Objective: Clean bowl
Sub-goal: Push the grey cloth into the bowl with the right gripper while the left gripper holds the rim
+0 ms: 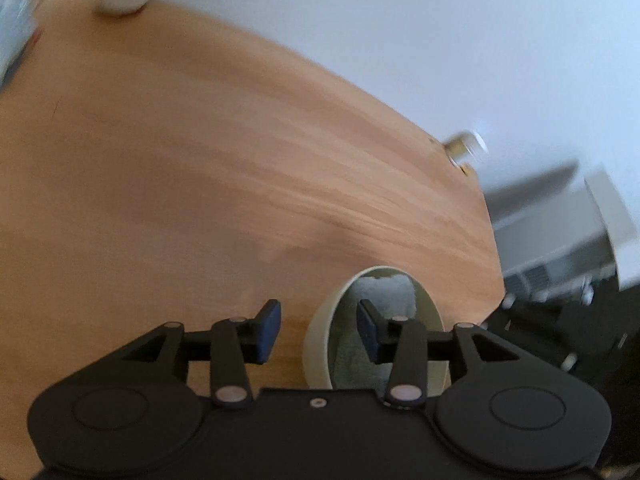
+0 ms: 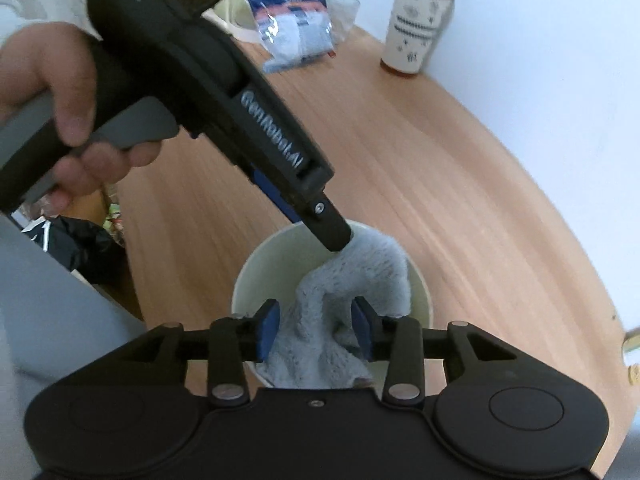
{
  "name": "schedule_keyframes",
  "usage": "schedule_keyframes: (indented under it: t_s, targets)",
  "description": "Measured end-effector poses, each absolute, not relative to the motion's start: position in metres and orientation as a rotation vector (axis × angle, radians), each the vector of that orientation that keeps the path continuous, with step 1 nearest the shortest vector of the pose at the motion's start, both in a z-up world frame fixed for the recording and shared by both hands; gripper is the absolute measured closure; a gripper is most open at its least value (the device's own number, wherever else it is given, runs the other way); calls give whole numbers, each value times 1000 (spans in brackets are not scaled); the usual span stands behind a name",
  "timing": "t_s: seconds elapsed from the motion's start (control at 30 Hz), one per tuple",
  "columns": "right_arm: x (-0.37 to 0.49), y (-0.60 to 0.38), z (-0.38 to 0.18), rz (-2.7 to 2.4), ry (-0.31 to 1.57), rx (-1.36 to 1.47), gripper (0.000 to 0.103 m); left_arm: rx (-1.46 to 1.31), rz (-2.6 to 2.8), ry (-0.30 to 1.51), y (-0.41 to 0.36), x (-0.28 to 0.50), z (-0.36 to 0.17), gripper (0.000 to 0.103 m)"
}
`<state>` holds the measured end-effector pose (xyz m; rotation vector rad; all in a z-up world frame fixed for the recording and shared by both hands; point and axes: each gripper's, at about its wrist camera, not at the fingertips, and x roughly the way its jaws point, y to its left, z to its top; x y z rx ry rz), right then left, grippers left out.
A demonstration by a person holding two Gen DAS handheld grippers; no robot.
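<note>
Item: bowl [image 2: 332, 280], pale cream, upright on the wooden table [image 2: 460, 200]. In the right wrist view it sits at 6 o'clock, just ahead of the right gripper [image 2: 316, 330].

Item: cloth [image 2: 352, 280], grey-white terry, bunched inside the bowl and rising over its near rim. The right gripper's blue pads [image 2: 267, 330] flank the bundle, parted fairly wide, and press its sides; it appears to be held (though how firmly cannot be told).

Item: left gripper [image 1: 318, 330], jaws apart, straddling the bowl's wall: one pad [image 1: 370, 332] inside, the other outside, neither clearly touching the rim. In the right wrist view its body slants down from 10 o'clock, nose resting at the bowl's far rim against the cloth.

Step in hand, as judged: wiping the interior while the bowl is braced. To do it well, close the left jaws on the wall so the bowl cannot spin or slide, keep the cloth bunched under the right pads, and sweep round wall and floor with light downward pressure.

Pose: the person's left hand [image 2: 60, 112] wraps the handle at 9 o'clock, fingers on the grey trigger, tool pitched steeply downward. The right gripper points down into the bowl's mouth.

Also present: patterned paper cup [image 2: 416, 24] at 1 o'clock; plastic-wrapped packet [image 2: 296, 20] at 12 o'clock.
</note>
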<state>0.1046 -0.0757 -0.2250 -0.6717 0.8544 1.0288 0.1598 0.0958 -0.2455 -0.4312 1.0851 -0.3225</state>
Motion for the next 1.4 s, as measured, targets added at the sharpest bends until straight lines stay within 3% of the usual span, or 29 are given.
schedule_keyframes:
  t_s: [0.3,0.37,0.4,0.63,1.0,1.03,1.1,1.4]
  targets:
    - [96,-79,-232,1248,728,-1040,57,-118,-464,1154,67,165,-239,62]
    - [100,-74,-232,1280,728,-1073,55,-70,-490,1166,63,166,-240,72]
    - [105,-72,-234,1300,730,-1088,50,-61,-508,1172,62,167,-240,77]
    - [110,-71,-251,1448,681,-1240,50,-24,-515,1195,61,169,-241,84]
    - [120,-47,-271,1494,720,-1272,53,10,-521,1210,54,170,-244,86]
    - [123,-45,-272,1496,723,-1269,54,2,-520,1214,55,170,-245,86]
    - [124,-44,-275,1498,738,-1250,68,-12,-515,1217,56,171,-246,86]
    - [130,-56,-271,1394,889,-1085,90,-40,-504,1215,57,174,-247,87]
